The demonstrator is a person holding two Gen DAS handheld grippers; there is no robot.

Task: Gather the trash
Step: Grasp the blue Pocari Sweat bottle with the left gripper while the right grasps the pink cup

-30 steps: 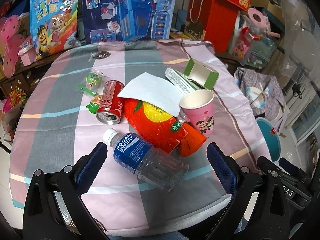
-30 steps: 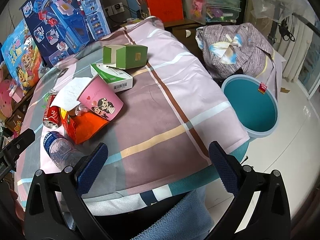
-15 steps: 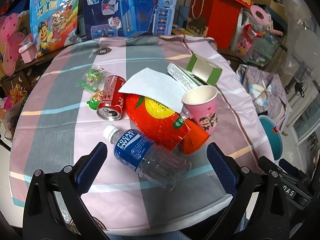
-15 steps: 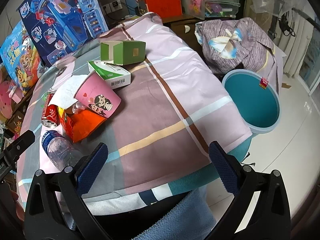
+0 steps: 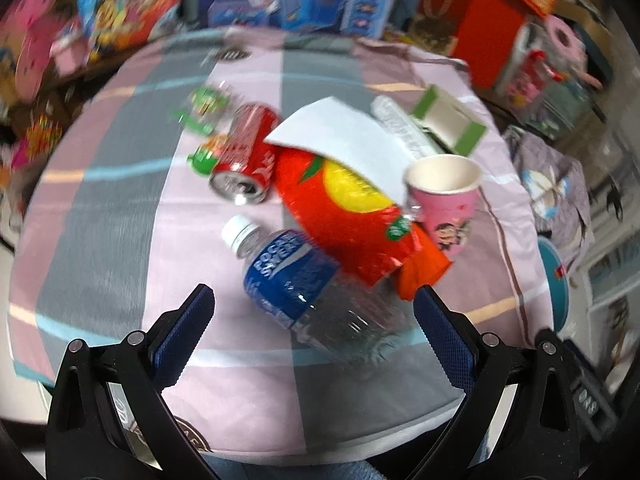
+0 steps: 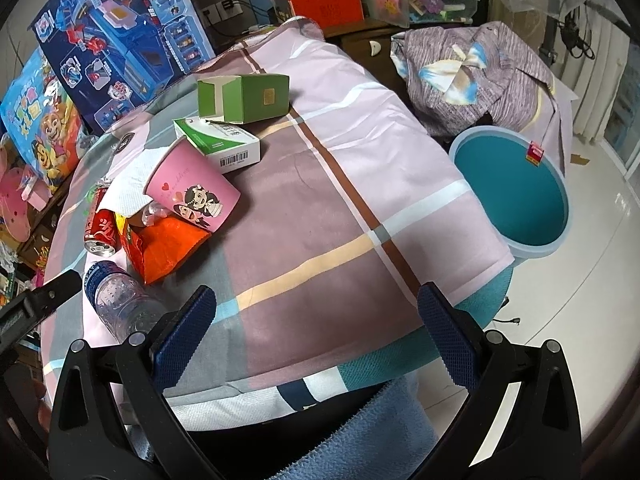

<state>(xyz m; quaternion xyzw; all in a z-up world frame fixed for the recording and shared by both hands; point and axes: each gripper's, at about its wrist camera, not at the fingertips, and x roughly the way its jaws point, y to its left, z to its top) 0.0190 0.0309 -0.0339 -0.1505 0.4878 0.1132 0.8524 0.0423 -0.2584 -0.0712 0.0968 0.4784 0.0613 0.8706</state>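
Left tool [image 5: 314,308] spread wide over clear, empty-looking plastic bottle with blue label [image 5: 308,286] near table's [image 6: 320,208] front edge: probably light, slick, crushable, best pinched across labelled middle; right tool [image 6: 316,312] likewise spread, empty.

bottle [image 5: 308,292] ahead, bare cloth [image 6: 320,216] rightward

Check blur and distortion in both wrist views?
Left wrist: heavy motion blur across the table, bottle label barely legible, left hand-held gripper stays sharp. Right wrist: crisp, pink cup print and boxes clear. Both: strong fisheye bending, dark corners.
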